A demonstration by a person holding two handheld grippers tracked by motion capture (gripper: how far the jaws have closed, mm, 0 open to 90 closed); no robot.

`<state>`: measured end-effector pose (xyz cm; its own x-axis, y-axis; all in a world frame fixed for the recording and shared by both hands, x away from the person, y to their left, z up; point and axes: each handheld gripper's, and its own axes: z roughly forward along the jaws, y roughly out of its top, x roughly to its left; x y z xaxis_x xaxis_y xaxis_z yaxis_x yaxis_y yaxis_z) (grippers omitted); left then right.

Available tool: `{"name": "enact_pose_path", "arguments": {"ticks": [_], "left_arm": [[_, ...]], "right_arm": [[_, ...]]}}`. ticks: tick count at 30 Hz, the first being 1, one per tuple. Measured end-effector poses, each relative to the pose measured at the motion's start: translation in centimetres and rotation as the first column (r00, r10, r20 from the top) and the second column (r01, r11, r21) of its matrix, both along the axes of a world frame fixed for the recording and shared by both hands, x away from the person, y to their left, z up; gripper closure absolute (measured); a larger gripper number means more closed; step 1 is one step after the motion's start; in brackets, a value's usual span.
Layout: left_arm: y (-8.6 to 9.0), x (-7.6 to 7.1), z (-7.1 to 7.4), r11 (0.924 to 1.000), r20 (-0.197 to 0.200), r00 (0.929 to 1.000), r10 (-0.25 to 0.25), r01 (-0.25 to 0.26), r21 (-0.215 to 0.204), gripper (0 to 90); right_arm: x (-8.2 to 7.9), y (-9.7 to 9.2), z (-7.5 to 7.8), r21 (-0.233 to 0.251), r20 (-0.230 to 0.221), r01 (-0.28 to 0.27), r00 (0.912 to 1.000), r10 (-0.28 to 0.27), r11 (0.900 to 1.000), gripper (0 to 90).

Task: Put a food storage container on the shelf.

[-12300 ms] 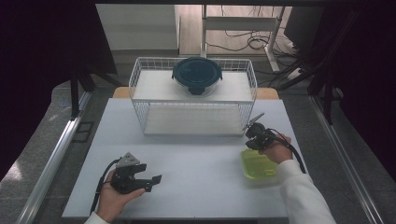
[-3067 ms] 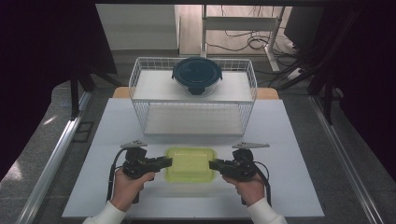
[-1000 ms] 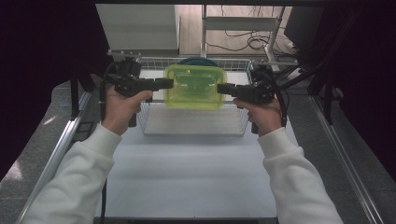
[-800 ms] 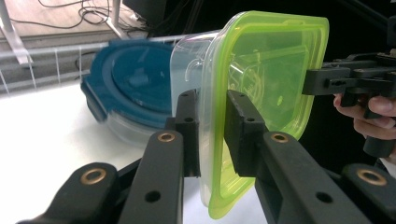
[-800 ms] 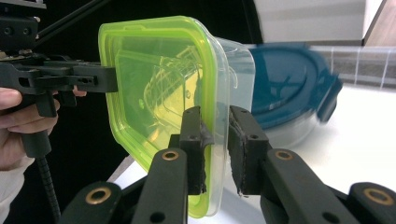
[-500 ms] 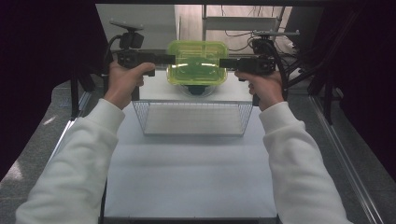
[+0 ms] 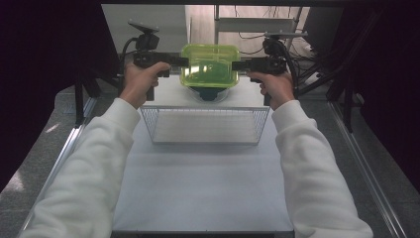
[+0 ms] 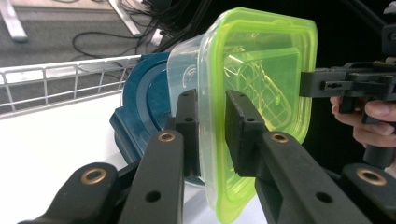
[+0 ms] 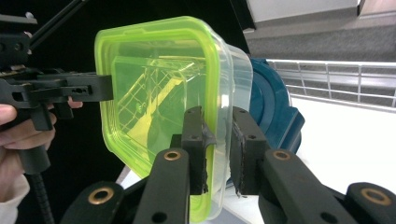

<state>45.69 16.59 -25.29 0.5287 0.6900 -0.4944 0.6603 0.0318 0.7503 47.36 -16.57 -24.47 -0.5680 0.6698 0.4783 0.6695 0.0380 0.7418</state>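
A clear plastic container with a yellow-green lid (image 7: 209,66) hangs over the far end of the white wire basket (image 7: 205,124). It is tipped on edge, lid toward the person. My left gripper (image 7: 184,62) is shut on its left rim, and my right gripper (image 7: 235,65) is shut on its right rim. In the left gripper view the fingers (image 8: 243,116) pinch the container's rim (image 8: 261,79). The right gripper view shows the same pinch (image 9: 217,135) on the container (image 9: 159,84). A dark blue round dish (image 7: 210,93) stands in the basket just behind the container (image 8: 144,102) (image 9: 271,107).
The basket sits at the far end of a white table (image 7: 203,188). Its wire rim (image 8: 70,70) (image 9: 336,70) runs behind the dish. Dark curtains flank both sides, and cables lie on the floor beyond the table (image 7: 257,34).
Both grippers have lifted the container off the table, carried it away from the person over the basket and tipped it upright. In the last half second it sank slightly toward the dish.
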Motion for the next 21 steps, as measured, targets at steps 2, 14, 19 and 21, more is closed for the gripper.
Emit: {"name": "enact_pose_path", "arguments": {"ticks": [2,14,19,21], "left_arm": [[0.0,0.3,-0.1,0.9997,-0.017,0.9998,0.007,-0.007,-0.022,76.4],[0.8,3.1,-1.8,0.991,-0.136,0.9905,0.02,-0.038,-0.129,71.3],[0.7,3.3,-2.2,0.99,-0.123,0.9916,0.04,-0.056,-0.129,66.4],[0.5,3.3,-2.1,0.9887,-0.113,0.9927,0.042,-0.058,-0.138,54.4]], "right_arm": [[0.3,0.0,0.0,0.003,-0.008,0.002,1.0,-0.002,1.0,76.7],[3.8,0.0,-1.2,0.104,-0.152,0.054,0.9877,-0.038,0.9931,72.4],[4.0,0.1,-1.6,0.124,-0.155,0.07,0.9866,-0.05,0.9899,66.2],[4.0,0.2,-1.6,0.129,-0.14,0.068,0.989,-0.05,0.9893,57.1]]}}
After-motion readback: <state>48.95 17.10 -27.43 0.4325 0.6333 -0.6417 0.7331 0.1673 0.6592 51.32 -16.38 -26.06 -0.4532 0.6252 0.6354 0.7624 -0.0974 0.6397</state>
